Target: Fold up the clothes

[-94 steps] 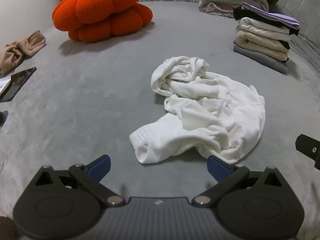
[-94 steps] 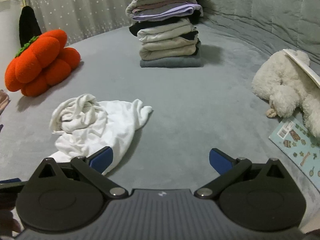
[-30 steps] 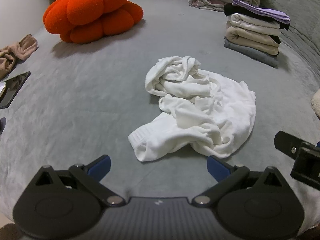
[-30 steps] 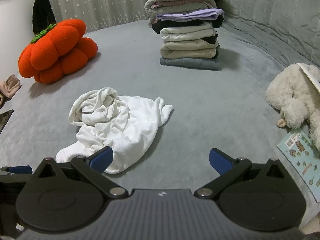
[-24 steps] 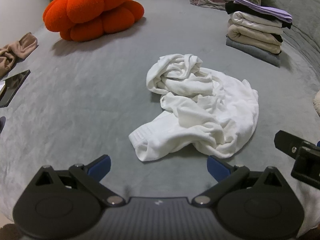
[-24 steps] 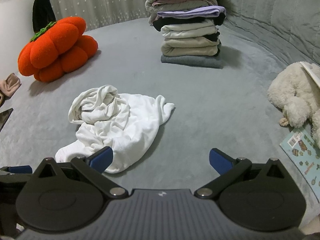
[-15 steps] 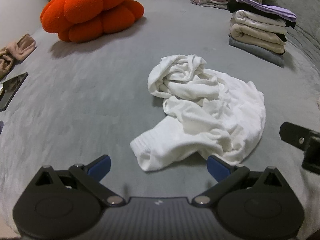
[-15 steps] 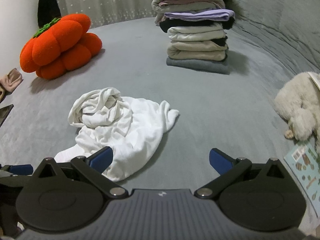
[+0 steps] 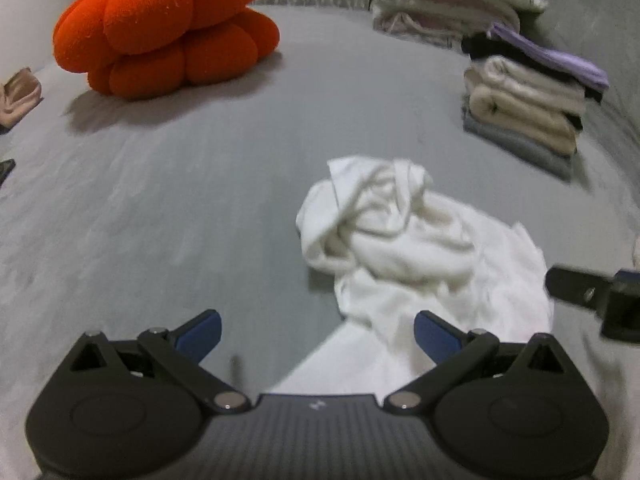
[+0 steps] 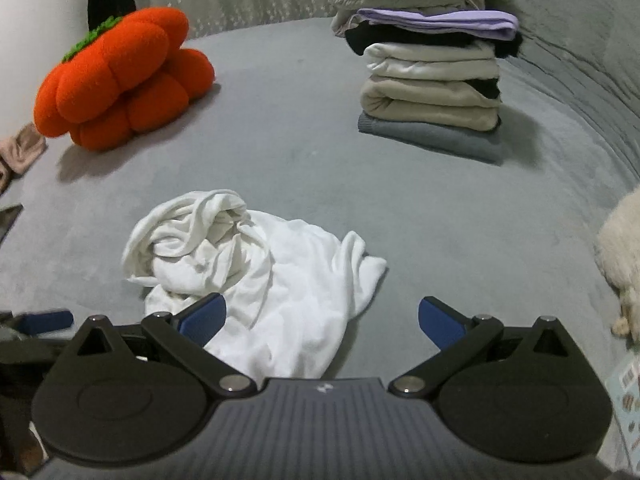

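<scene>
left wrist view – crumpled white garment [image 9: 420, 248], unfolded

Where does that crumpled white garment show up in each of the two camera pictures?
Left wrist view: the white garment lies right of centre, reaching down toward the gripper.
Right wrist view: the white garment lies left of centre, low.
Shared landmark: the orange pumpkin cushion, upper left in both.

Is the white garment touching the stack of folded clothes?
Apart. The right wrist view shows bare grey surface between the white garment and the stack.
</scene>
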### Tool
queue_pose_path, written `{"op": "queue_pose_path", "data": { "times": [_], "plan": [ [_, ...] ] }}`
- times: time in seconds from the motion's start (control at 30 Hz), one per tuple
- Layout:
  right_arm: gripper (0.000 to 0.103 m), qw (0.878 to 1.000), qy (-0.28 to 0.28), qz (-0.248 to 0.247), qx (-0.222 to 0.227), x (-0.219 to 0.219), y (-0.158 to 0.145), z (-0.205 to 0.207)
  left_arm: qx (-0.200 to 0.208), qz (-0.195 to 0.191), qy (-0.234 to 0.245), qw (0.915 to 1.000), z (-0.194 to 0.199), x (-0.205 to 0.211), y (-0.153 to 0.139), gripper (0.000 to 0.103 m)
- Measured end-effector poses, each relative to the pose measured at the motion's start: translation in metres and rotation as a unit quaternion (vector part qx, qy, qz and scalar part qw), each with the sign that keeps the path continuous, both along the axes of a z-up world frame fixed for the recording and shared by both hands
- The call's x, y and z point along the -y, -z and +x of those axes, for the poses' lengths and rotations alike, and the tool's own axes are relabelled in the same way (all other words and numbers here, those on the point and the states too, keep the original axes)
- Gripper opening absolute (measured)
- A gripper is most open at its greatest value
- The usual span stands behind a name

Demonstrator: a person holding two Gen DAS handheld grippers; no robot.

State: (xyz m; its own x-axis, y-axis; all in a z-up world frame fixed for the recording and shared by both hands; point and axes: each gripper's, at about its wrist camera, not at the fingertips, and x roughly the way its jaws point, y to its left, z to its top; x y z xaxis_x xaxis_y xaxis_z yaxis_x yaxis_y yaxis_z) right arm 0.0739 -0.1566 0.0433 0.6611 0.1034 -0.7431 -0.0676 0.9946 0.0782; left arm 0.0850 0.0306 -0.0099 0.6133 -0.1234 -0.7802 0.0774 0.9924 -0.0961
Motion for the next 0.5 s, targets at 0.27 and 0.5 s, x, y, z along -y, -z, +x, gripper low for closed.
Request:
{"op": "queue_pose_path", "data": {
  "times": [0.27, 0.5],
  "plan": [
    [0.103, 0.999, -0.009, 0.014, -0.043, 0.001, 0.036, 0.029, -0.012, 0.008, 0.015, 0.9998, 0.014, 0.001, 0.029, 0.103],
    [0.103, 0.996, -0.022, 0.0, -0.082, -0.007, 0.055, 0.039, 0.009, 0.03, 0.03, 0.9991, 0.012, 0.007, 0.035, 0.103]
  ]
}}
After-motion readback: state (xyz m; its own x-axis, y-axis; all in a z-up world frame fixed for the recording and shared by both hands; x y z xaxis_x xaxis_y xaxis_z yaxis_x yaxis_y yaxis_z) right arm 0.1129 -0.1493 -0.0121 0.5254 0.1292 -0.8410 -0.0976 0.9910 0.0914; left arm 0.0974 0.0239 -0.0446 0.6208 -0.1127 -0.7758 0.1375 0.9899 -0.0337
